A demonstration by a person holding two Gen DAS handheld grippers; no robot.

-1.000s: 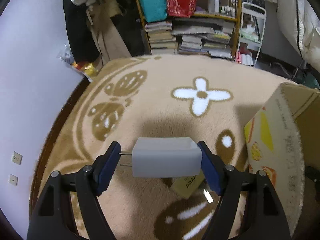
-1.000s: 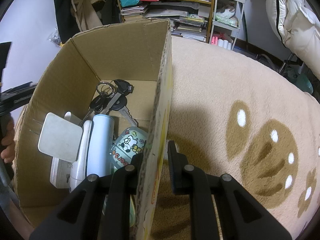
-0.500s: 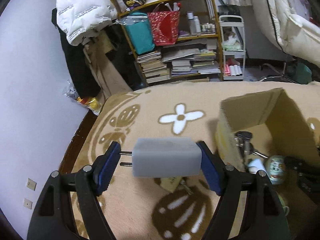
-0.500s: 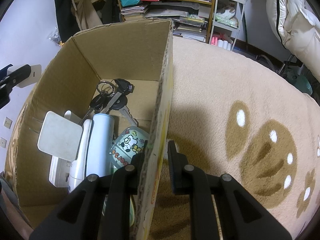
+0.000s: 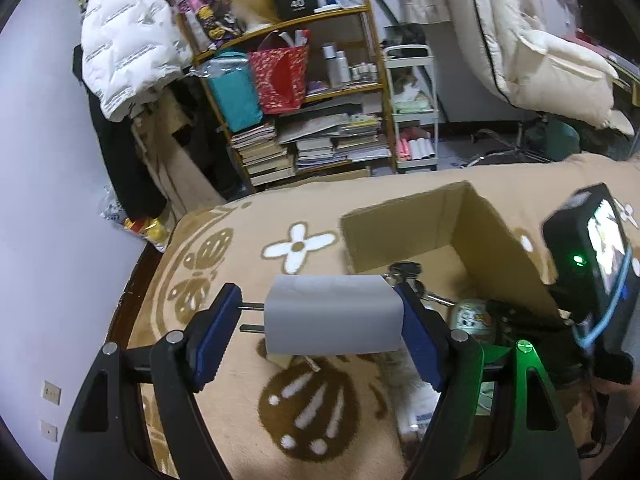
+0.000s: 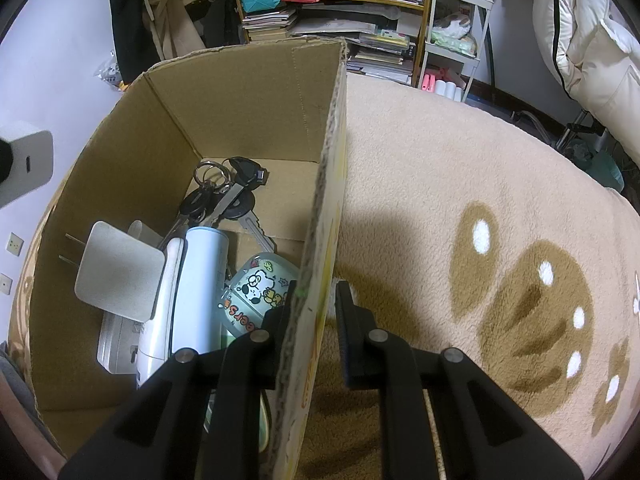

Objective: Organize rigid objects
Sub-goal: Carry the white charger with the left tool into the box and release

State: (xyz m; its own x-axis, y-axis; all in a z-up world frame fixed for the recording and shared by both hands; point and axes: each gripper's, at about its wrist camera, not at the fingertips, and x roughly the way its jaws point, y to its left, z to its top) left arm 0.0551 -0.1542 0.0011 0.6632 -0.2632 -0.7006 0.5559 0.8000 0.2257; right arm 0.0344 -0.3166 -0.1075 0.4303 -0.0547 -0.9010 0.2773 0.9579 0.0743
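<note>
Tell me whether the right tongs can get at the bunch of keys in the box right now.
Probably not: the right tongs are clamped on the cardboard box wall, so they would have to let go before reaching the keys.

- We have carried the white charger [image 5: 334, 314] in our left gripper [image 5: 320, 320] up and toward the cardboard box [image 5: 404, 226], whose open inside now shows beyond it.
- From the right wrist, the charger's end [image 6: 26, 166] now shows large at the left edge.
</note>
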